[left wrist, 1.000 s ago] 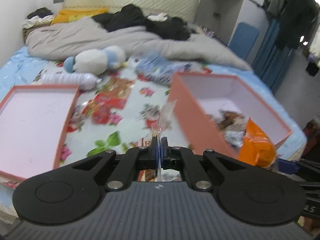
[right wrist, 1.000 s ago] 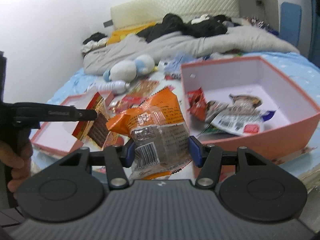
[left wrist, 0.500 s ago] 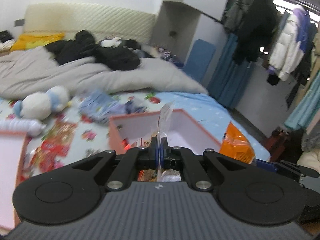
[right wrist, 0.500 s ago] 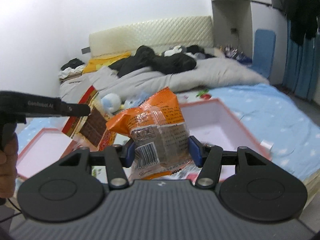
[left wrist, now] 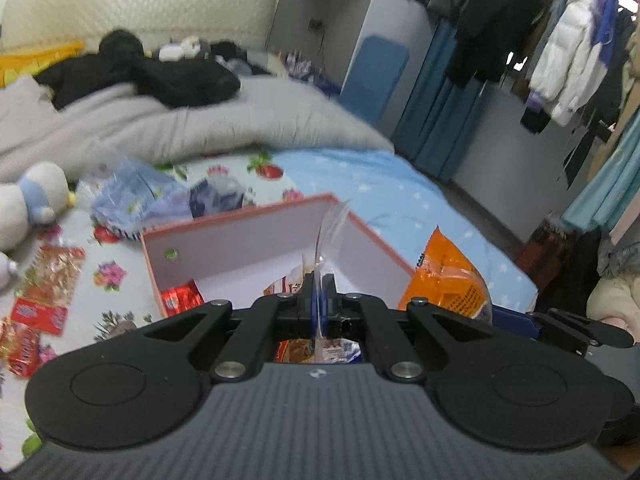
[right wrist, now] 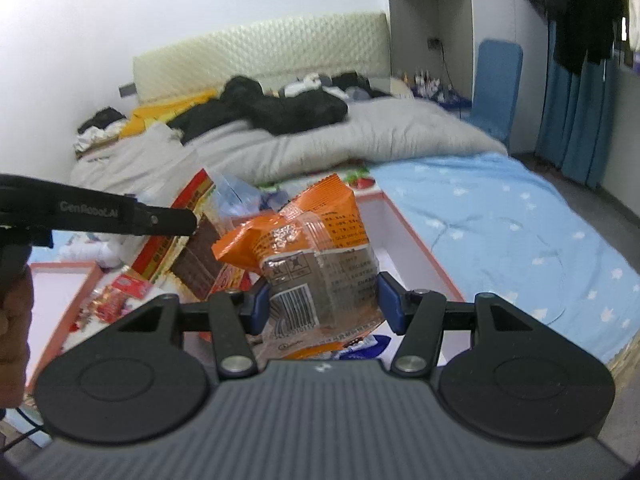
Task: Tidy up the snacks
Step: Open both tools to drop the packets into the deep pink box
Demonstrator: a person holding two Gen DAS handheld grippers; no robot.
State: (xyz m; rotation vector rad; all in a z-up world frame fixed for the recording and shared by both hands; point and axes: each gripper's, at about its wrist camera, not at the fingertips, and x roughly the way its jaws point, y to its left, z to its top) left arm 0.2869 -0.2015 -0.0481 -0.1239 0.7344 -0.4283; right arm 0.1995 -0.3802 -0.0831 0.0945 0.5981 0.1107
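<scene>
Left claw [left wrist: 319,304] first: its jaws are pressed tight together on the thin clear edge of a snack packet [left wrist: 326,236], which stands up as a sliver straight ahead of the tips. From the right wrist view that same packet [right wrist: 192,240] shows red, gold and brown, hanging off the tip of the left claw [right wrist: 188,222], with a hand [right wrist: 14,320] at the frame's left edge. Off to the left of the left claw, loose red snack packs [left wrist: 44,300] lie scattered on the floral sheet of the bed [left wrist: 400,200], with a white and blue plush toy [left wrist: 30,200] further back on that side. Just ahead of the tips and below them sits the open pink box [left wrist: 248,236], a red pack [left wrist: 180,298] tucked in its near left corner.

Now the right claw [right wrist: 320,300]: jaws held partway apart and clamped on the orange snack bag [right wrist: 316,264], blue pads pressing both sides, barcode facing the camera. The bag [left wrist: 444,276] pokes up just to the right of the left claw, at the box's right wall. Beyond the right claw runs the box's rim [right wrist: 416,236]; behind it a grey duvet [right wrist: 340,140] with dark clothes [right wrist: 280,108] piled on top.
</scene>
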